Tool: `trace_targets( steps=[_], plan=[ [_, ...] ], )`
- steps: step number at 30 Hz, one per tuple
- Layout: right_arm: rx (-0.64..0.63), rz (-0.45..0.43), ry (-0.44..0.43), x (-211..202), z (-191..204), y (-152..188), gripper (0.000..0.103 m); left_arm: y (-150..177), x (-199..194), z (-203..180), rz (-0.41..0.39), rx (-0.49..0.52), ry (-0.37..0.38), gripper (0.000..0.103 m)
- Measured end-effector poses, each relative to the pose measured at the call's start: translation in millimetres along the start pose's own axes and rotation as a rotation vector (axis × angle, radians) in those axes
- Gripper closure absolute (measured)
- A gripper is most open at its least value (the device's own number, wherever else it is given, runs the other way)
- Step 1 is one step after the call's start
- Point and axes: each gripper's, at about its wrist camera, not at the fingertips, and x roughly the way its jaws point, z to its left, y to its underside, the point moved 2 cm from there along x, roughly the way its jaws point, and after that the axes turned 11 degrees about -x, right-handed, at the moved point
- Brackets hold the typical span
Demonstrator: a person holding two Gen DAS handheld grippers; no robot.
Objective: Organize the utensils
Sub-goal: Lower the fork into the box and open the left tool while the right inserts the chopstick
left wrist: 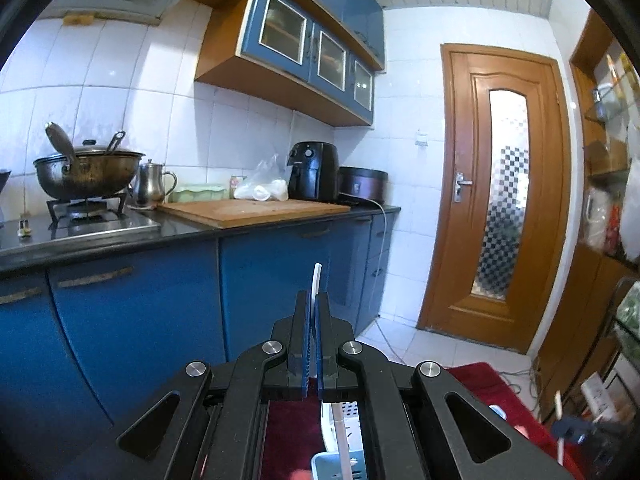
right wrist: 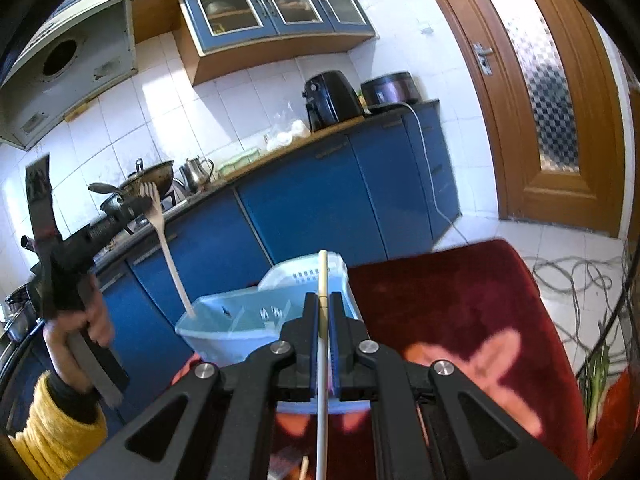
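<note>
My left gripper [left wrist: 314,300] is shut on a pale wooden fork [left wrist: 317,277], seen edge-on; in the right wrist view the fork [right wrist: 162,232] stands upright with its handle end down in the near-left compartment of a light blue plastic utensil caddy [right wrist: 224,320]. The left gripper [right wrist: 132,208] holds it near the tines. My right gripper [right wrist: 323,300] is shut on a pale chopstick [right wrist: 323,280], which runs along the fingers, just in front of the caddy. The caddy [left wrist: 352,412] shows below the left fingers too.
The caddy sits on a dark red velvet cloth [right wrist: 460,300] with a floral pattern. Beyond are blue kitchen cabinets [left wrist: 140,320], a counter with a wok [left wrist: 88,172], a cutting board [left wrist: 252,210] and an air fryer [left wrist: 314,172], a wooden door [left wrist: 500,200], and cables on the floor [right wrist: 572,272].
</note>
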Motion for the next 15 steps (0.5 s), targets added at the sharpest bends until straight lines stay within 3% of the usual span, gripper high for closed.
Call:
trace_targets(
  steps=[10, 15],
  plan=[
    [-0.023, -0.16, 0.015, 30, 5, -53, 0.097, 39, 12, -5, 0.045, 0.06, 0.01, 0.101],
    [-0.049, -0.245, 0.078, 51, 6, -69, 0.097, 48, 20, -1, 0.075, 0.038, 0.022, 0.101]
  ],
)
